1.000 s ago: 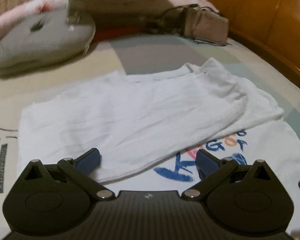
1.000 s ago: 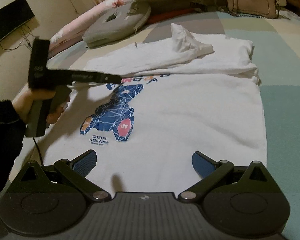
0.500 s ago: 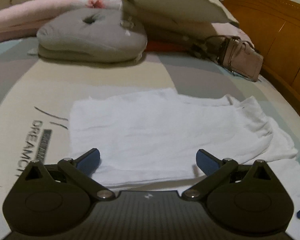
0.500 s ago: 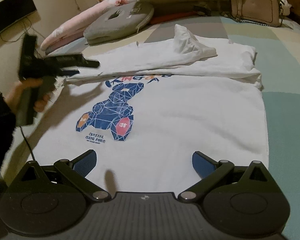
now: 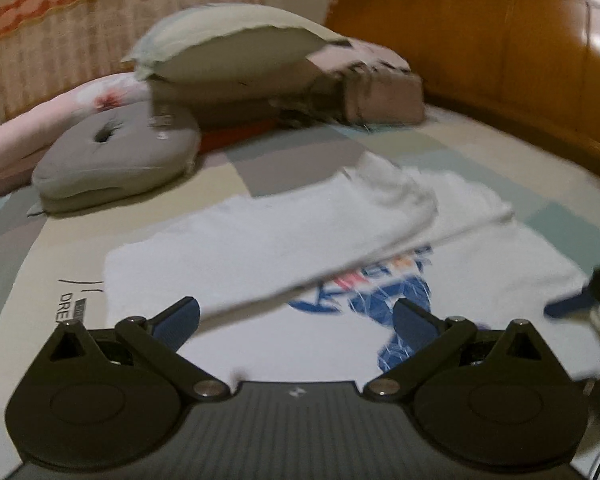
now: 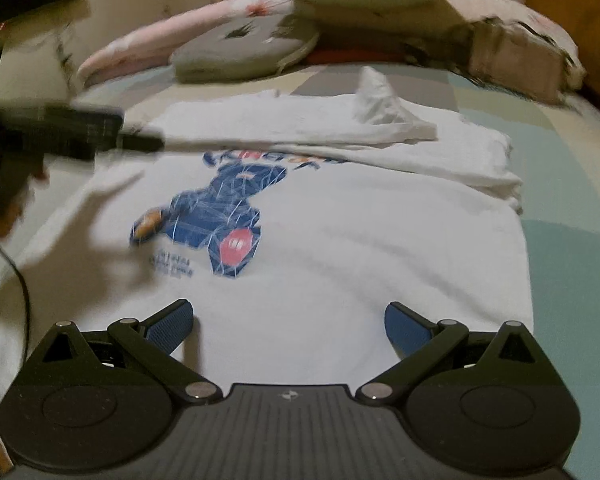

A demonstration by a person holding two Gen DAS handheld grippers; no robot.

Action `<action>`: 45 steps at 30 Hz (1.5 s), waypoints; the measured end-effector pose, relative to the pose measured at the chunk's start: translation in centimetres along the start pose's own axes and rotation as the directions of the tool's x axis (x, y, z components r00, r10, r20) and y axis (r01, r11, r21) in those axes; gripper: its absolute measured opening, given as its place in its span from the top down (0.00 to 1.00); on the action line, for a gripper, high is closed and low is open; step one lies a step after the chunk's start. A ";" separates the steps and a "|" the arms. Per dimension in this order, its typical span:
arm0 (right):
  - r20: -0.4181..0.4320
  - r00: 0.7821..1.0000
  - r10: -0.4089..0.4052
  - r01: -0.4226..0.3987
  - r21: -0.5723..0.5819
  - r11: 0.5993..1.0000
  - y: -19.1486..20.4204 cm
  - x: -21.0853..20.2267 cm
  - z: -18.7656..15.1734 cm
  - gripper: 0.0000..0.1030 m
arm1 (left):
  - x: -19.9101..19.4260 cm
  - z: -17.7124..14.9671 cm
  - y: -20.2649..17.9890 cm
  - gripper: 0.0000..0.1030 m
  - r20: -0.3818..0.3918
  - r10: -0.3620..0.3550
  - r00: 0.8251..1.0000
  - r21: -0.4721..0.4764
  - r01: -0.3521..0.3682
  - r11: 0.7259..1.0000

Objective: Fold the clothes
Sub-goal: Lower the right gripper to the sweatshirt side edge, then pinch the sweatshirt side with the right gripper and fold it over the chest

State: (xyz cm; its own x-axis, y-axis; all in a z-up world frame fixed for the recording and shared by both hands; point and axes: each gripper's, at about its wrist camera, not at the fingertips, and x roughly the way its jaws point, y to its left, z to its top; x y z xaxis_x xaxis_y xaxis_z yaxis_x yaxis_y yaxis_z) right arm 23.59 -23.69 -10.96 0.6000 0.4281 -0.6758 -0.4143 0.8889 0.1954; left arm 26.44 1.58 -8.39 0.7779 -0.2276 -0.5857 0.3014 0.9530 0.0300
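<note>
grey cushion (image 5: pixel 112 156) | pale pillow (image 5: pixel 236 50) | brown handbag (image 5: pixel 380 94) | wooden headboard (image 5: pixel 500 52)

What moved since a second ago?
The left gripper swung from the shirt's far folded part toward the print. Both grippers stayed open, holding nothing. The right gripper kept hovering at the hem; the shirt lay unchanged.

left gripper (image 5: pixel 296 314) swung right off the folded edge, blue printed graphic on white cotton t-shirt (image 5: pixel 260 248) in view again
</note>
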 end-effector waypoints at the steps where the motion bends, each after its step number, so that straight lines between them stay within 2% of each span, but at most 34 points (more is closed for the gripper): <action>1: 0.007 1.000 0.015 -0.015 0.056 0.998 -0.6 -0.5 0.3 0.00 | 0.0 -0.3 -0.5 0.01 -0.002 -0.009 1.000 0.021 0.009 1.000; 4: 0.043 0.998 0.050 -0.057 0.207 0.977 -2.4 -2.0 1.5 0.00 | -0.1 -1.4 -0.8 0.01 0.005 -0.042 0.999 0.040 0.042 0.998; 8: 0.105 0.994 0.027 -0.059 0.308 0.950 -5.0 -3.1 4.9 0.03 | 0.0 -2.5 0.2 0.01 -0.025 -0.086 0.996 0.036 0.087 0.996; 10: 0.128 0.992 0.017 -0.061 0.345 0.937 -6.2 -2.8 6.8 0.15 | -0.2 -2.7 0.9 0.01 -0.013 -0.089 0.996 0.012 0.089 0.996; 15: 0.155 0.987 0.035 -0.103 0.459 0.882 -9.5 1.3 11.4 0.38 | -0.3 -2.3 2.5 0.01 0.024 -0.065 0.998 -0.057 0.066 0.996; 16: 0.157 0.987 0.042 -0.115 0.492 0.863 -10.2 2.4 11.8 0.45 | -0.3 -2.3 2.9 0.01 0.029 -0.067 0.997 -0.078 0.069 0.994; 21: 0.137 0.991 0.008 -0.094 0.641 0.762 -13.4 7.7 12.5 0.59 | 0.0 -2.3 3.9 0.01 0.033 -0.053 0.998 -0.117 0.056 0.992; 22: 0.129 0.992 -0.003 -0.082 0.649 0.756 -13.6 8.5 12.5 0.60 | 0.1 -2.3 4.1 0.01 0.034 -0.053 0.998 -0.122 0.057 0.991; 27: 0.128 0.990 -0.054 -0.037 0.620 0.784 -12.5 10.8 12.7 0.63 | 0.5 -2.4 4.6 0.01 0.026 -0.056 0.998 -0.142 0.059 0.988; 30: 0.108 0.990 -0.092 0.011 0.587 0.809 -11.5 10.5 12.9 0.90 | 0.4 -2.4 4.6 0.01 0.029 -0.058 0.998 -0.151 0.062 0.987; 33: 0.158 0.982 -0.106 -0.008 0.592 0.806 -10.9 8.0 12.8 0.90 | 0.2 -2.3 4.7 0.01 0.044 -0.060 0.997 -0.157 0.066 0.985; 36: 0.179 0.972 -0.155 0.018 0.596 0.802 -9.8 5.0 12.3 0.89 | 0.2 -2.4 4.8 0.01 0.044 -0.063 0.997 -0.168 0.070 0.983; 38: 0.147 0.974 -0.173 0.059 0.571 0.819 -9.2 4.0 12.1 0.88 | 0.1 -2.3 4.9 0.01 0.047 -0.060 0.997 -0.169 0.067 0.983; 41: 0.092 0.964 -0.249 0.163 0.534 0.829 -9.3 4.0 12.4 0.82 | 0.0 -2.3 4.9 0.01 0.054 -0.053 0.997 -0.170 0.061 0.983; 44: 0.127 0.960 -0.249 0.147 0.529 0.836 -9.9 4.1 12.9 0.75 | 0.0 -2.2 5.2 0.01 0.059 -0.055 0.997 -0.183 0.065 0.981; 45: 0.133 0.959 -0.250 0.147 0.521 0.841 -10.1 4.5 13.2 0.69 | 0.0 -2.3 5.3 0.01 0.059 -0.055 0.997 -0.189 0.065 0.980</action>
State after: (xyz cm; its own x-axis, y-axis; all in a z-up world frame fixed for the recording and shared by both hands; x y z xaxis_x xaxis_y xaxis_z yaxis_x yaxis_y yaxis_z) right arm 39.52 -28.59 -6.63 0.7699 0.2100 -0.6027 0.0962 0.8954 0.4348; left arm 26.77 7.14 -10.08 0.7916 -0.2911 -0.5373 0.2419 0.9567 -0.1620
